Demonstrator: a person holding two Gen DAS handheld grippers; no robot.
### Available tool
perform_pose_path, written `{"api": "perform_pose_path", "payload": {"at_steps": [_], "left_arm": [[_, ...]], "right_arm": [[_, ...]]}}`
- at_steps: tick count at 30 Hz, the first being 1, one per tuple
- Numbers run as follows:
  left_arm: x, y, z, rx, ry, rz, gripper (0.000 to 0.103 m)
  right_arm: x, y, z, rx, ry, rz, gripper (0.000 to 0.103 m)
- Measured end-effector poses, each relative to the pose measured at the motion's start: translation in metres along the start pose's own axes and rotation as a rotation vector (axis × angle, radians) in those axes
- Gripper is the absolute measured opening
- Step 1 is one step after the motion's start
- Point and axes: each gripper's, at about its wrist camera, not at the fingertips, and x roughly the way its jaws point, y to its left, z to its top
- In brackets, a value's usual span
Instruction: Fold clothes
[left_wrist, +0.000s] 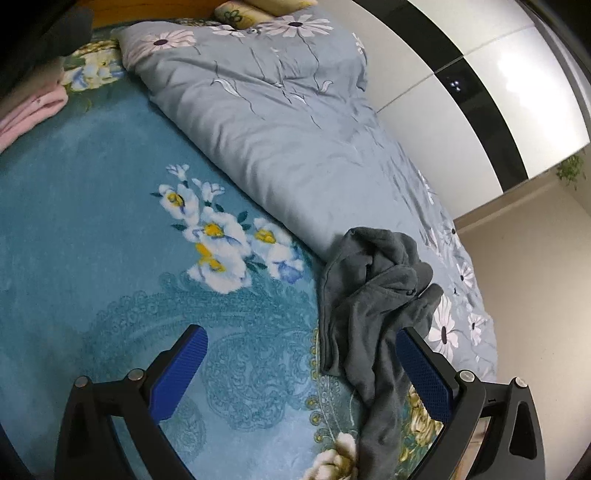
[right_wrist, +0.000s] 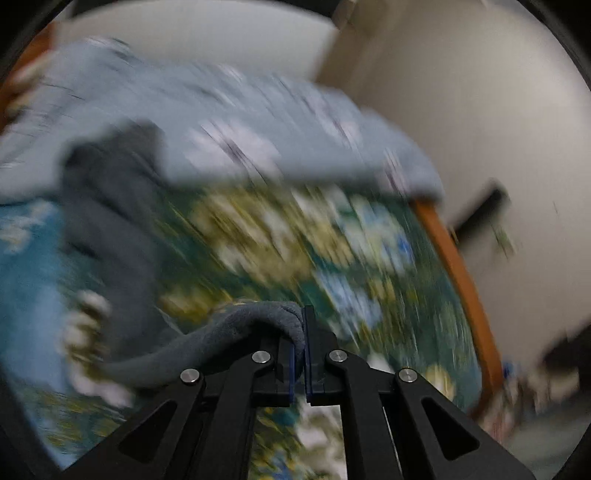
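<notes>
Grey garment (right_wrist: 236, 325) pinched in right gripper's (right_wrist: 303, 332) fingers.

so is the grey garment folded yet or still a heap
Still a heap. The grey garment lies crumpled and twisted on the teal blanket, against the duvet; the right gripper pinches one bunched edge.
</notes>
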Motion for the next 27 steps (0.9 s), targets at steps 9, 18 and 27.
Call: {"api": "perform_pose_path", "payload": {"at_steps": [9, 18, 27], "left_arm": [[0.025, -0.035, -0.013, 0.213, 0.055, 0.068, 0.103], [0.068, -0.062, -0.033, 0.411, 0.134, 0.118, 0.101], [0.09, -0.042, -0.025, 0.286, 0.188, 0.1, 0.089]], "right_arm": [[0.062, -0.024, -0.065, 0.085, 0.297, 0.106, 0.004], [-0.002, 0.049, -0.024, -0.166, 0.142, 0.321, 0.065], [0.034, 0.18, 0.045, -0.157, 0.068, 0.519, 0.066]]}}
